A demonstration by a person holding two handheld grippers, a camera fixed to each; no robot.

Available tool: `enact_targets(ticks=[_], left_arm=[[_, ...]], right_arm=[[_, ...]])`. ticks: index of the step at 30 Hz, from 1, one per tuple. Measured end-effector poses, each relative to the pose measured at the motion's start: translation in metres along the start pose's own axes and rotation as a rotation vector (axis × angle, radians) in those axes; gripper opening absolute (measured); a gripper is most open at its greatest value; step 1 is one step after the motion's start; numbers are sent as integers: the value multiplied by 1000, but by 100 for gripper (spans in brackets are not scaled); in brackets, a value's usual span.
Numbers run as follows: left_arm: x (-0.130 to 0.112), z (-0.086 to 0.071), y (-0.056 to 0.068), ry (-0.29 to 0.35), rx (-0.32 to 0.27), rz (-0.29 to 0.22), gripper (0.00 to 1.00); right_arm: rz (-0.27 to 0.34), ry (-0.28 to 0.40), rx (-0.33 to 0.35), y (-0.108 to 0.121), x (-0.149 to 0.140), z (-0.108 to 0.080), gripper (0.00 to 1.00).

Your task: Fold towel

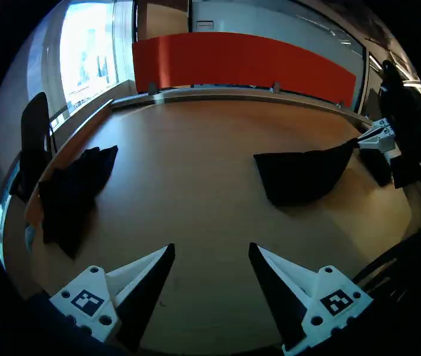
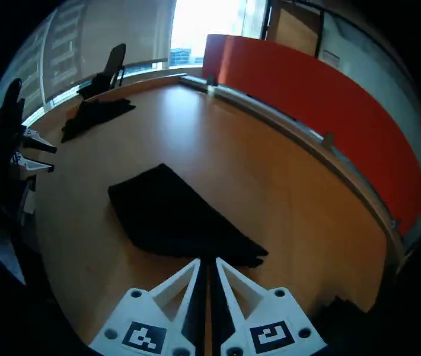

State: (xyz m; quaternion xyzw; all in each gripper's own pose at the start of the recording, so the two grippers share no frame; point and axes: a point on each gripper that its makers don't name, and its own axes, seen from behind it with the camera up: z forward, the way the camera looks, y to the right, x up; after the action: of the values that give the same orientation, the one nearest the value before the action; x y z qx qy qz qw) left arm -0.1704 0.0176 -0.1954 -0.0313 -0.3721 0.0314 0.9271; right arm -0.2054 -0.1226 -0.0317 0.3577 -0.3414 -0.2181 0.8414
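Right hand-held gripper [image 2: 209, 262] is clamped on the near corner of the black towel [image 2: 169, 216], which lies mid-way across the bench [image 2: 258, 154]. My guess is it's set to drag that corner over for a fold. Left hand-held gripper [image 1: 210, 248] hangs spread wide, holding nothing. The left gripper view shows the pinched corner tugged up off the wood, while the right gripper view gives the towel's flat outline. A second dark cloth heap [image 1: 71, 196] sits well apart.

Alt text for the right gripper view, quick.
The right gripper is shut on the near edge of a dark towel on a wooden table. A second dark cloth lies far off; a red divider lines the table.
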Motion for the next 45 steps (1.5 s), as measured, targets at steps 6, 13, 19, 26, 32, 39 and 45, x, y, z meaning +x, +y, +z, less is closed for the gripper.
enact_targets(ticks=[6, 13, 19, 26, 32, 39, 45], left_arm=[[-2, -4, -2, 3, 3, -13, 92], [-4, -7, -2, 4, 5, -23, 92], [-6, -12, -5, 4, 10, -28, 92], [-9, -20, -12, 6, 28, -39, 92], [-12, -26, -21, 6, 48, -52, 92], [-15, -29, -30, 4, 65, -64, 92], [-15, -29, -33, 4, 69, -67, 92]], right_arm=[[-57, 45, 28, -10, 38, 4, 2], [-126, 64, 71, -26, 64, 11, 2], [-175, 63, 117, -43, 77, 26, 2], [-225, 55, 192, -73, 90, 51, 2], [-241, 27, 247, -103, 88, 78, 2], [-237, -9, 266, -120, 77, 100, 2], [-224, -27, 267, -120, 70, 103, 3]])
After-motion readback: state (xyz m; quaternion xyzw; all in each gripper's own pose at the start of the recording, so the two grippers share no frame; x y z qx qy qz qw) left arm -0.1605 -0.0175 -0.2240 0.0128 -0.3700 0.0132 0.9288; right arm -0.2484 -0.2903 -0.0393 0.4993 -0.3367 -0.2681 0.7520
